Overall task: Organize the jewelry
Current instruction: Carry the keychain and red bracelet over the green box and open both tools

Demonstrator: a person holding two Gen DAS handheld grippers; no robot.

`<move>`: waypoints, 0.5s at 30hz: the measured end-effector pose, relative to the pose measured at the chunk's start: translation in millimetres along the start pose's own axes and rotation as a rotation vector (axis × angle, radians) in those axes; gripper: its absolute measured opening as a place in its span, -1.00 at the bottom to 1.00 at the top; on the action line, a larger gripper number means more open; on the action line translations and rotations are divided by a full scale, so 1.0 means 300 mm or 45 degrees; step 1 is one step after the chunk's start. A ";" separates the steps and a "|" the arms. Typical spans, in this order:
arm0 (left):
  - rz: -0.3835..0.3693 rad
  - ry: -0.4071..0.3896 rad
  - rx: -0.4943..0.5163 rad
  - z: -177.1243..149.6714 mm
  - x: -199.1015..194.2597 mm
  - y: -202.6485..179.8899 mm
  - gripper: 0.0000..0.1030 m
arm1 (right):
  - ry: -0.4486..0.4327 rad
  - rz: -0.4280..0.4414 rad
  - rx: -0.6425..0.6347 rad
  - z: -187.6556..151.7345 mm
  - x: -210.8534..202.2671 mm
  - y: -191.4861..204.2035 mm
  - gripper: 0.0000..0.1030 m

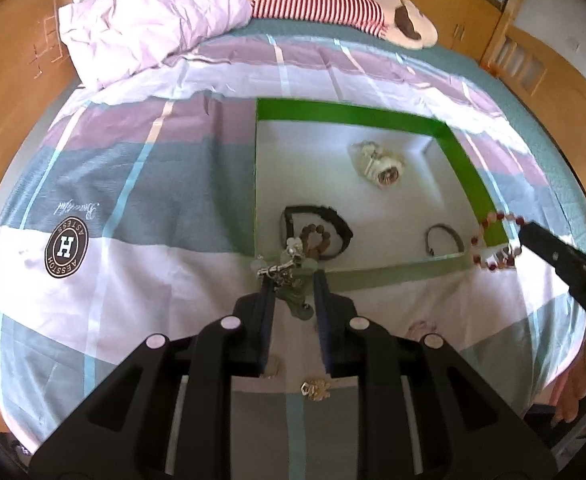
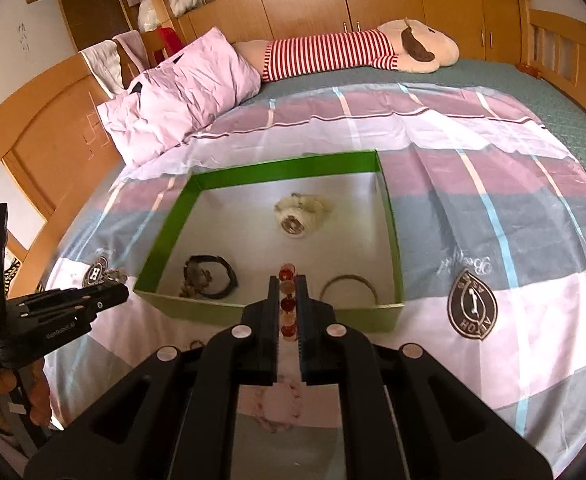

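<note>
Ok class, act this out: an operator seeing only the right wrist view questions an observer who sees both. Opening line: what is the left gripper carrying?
Observer: The left gripper holds a silver chain with pale green charms.
Operator: How does my red and orange bead bracelet hang?
Observer: It dangles as a loop from the right gripper, beside the green cardboard box's near corner.
Operator: Anything below the left gripper?
Observer: A small gold ornament lies on the checked bedspread.

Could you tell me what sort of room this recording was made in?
Most likely a bedroom: the work lies on a bed with a pink pillow and a plush toy, and wooden wardrobes stand behind.
</note>
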State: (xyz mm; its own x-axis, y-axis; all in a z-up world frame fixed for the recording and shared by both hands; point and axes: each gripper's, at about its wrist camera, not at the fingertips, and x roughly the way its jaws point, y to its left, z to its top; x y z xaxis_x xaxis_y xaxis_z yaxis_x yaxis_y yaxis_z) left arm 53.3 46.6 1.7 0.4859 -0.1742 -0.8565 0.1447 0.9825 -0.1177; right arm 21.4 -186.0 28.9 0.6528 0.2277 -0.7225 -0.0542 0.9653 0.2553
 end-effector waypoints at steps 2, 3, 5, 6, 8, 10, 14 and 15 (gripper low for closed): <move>-0.011 0.035 -0.017 -0.011 0.012 0.017 -0.62 | 0.013 0.018 -0.007 -0.003 0.010 0.013 -0.86; -0.018 0.042 -0.015 -0.016 0.015 0.023 -0.62 | 0.018 0.020 -0.019 -0.007 0.013 0.019 -0.86; -0.026 0.045 -0.022 -0.022 0.013 0.037 -0.62 | 0.022 0.014 -0.042 -0.015 0.019 0.032 -0.86; -0.031 0.034 -0.037 -0.021 0.005 0.047 -0.63 | 0.024 0.014 -0.045 -0.019 0.020 0.032 -0.86; -0.056 0.008 -0.067 -0.011 -0.011 0.058 -0.63 | 0.023 0.018 -0.034 -0.018 0.021 0.030 -0.86; -0.086 -0.014 -0.085 0.000 -0.021 0.056 -0.63 | -0.007 0.029 -0.018 -0.009 0.010 0.024 -0.86; -0.137 -0.039 -0.108 0.036 -0.006 0.030 -0.62 | -0.095 0.014 -0.005 0.020 -0.006 0.015 -0.86; -0.141 -0.036 -0.105 0.052 0.012 0.017 -0.62 | -0.103 0.002 0.001 0.027 0.001 0.010 -0.86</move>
State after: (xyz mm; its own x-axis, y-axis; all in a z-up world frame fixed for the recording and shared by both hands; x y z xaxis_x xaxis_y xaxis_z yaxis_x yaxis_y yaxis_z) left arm 69.3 50.1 6.0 0.4952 -0.2825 -0.8216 0.1283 0.9591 -0.2525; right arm 27.4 -184.0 34.7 0.7119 0.2181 -0.6675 -0.0549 0.9649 0.2567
